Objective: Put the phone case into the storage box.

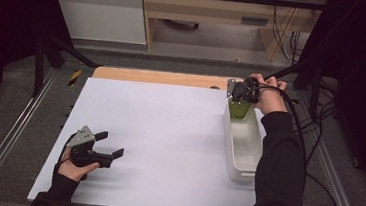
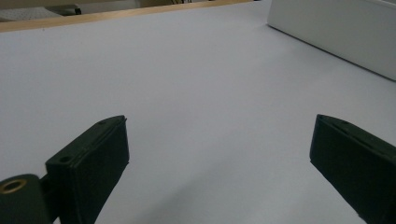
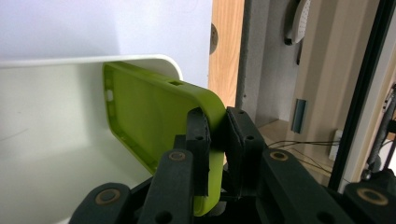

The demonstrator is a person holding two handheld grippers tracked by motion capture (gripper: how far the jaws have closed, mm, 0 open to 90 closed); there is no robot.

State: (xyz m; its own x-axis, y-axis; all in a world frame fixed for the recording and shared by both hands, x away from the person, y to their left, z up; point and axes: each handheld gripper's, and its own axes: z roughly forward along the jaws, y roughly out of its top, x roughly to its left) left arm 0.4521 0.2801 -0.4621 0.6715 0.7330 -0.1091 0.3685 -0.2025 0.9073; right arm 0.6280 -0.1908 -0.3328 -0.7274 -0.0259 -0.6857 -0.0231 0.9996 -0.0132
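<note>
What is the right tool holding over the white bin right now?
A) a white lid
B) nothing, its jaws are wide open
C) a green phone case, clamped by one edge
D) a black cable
C: in the right gripper view the right tool has its jaws closed on the edge of the green phone case, which hangs inside the far end of the white bin.

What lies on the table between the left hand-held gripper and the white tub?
Only bare white tabletop separates the left hand-held gripper from the white plastic rectangular tub, per the high view.
</note>
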